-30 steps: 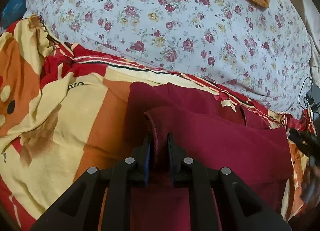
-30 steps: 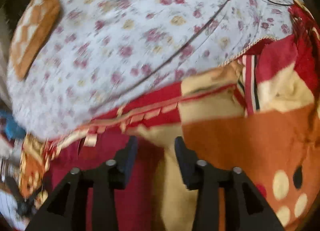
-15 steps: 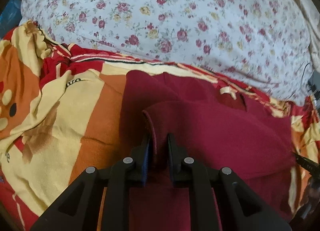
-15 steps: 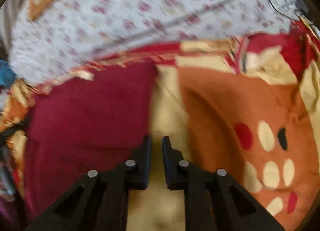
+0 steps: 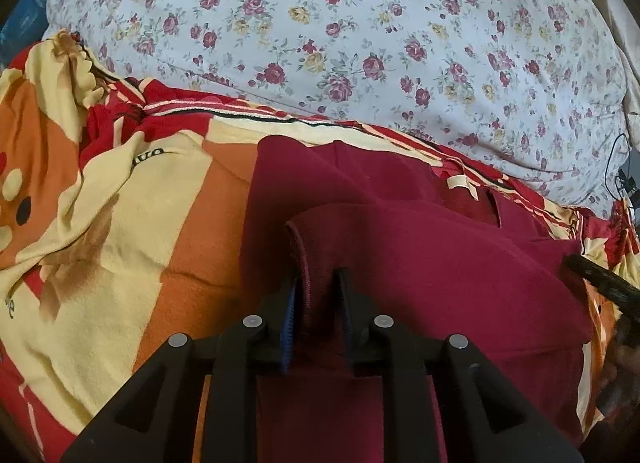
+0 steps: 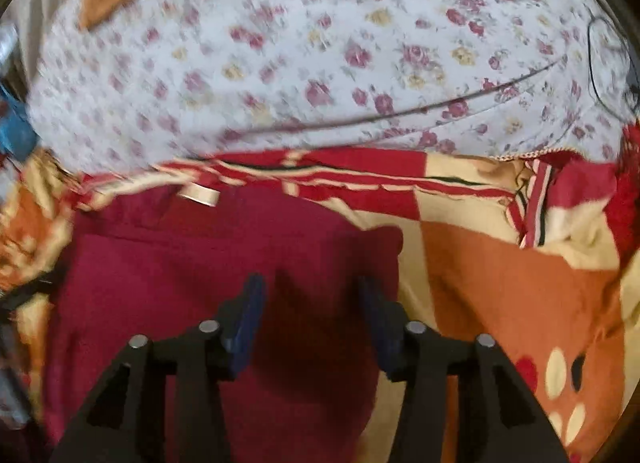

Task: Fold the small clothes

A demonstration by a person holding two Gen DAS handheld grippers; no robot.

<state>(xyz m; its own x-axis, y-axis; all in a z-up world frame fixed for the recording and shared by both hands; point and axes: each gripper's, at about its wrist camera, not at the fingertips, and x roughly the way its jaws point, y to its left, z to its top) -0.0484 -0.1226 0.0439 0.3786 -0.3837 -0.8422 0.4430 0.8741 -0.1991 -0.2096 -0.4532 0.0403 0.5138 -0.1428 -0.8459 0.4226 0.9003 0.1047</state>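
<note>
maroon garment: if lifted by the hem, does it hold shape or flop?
Likely flops: the maroon garment already bends in soft folds where the left gripper holds its hem, jaws opening. Probably light, as it rests on the blanket without dents. The knit looks grippy, not slippery.

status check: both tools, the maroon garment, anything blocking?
Left tool opening, folded hem of maroon garment still between its pads. Right tool opening over the garment, gripping nothing. Nothing blocking on the blanket.
</note>
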